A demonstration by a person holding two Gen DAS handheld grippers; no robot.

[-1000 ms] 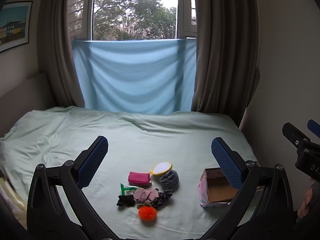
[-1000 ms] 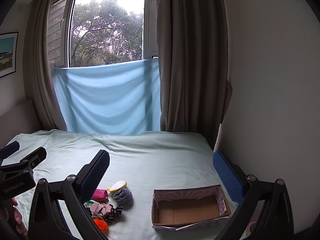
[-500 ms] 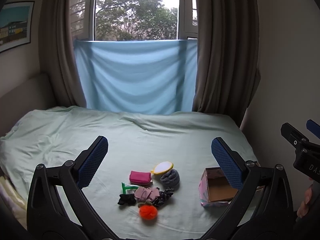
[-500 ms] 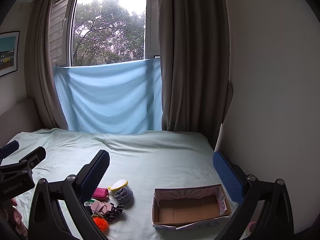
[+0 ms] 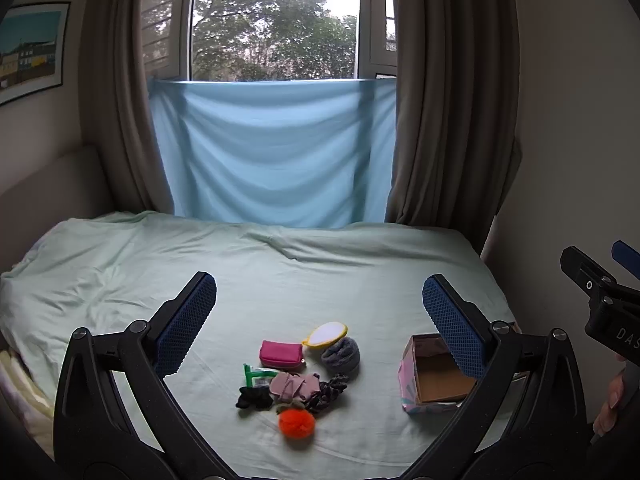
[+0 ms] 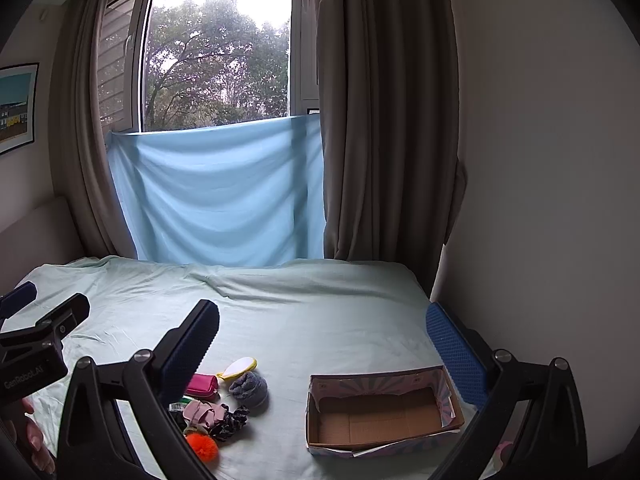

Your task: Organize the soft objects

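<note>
My left gripper (image 5: 320,316) and right gripper (image 6: 324,344) are both spread wide, holding nothing. The soft pile (image 5: 298,376) lies on the bed, at nine o'clock from the box (image 6: 380,412). I judge the orange pompom (image 5: 297,423) light and squashy; I would pinch its middle.

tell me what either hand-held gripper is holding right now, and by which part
Nothing. The left hand-held gripper and right hand-held gripper are both open and empty, above the bed.

The box (image 5: 430,376) is partly hidden behind the right finger of the left gripper (image 5: 320,304). In right wrist view, the green item (image 6: 185,400) and black scrunchie are mostly covered by a finger; pic on wall (image 6: 16,108) cut off by edge.
</note>
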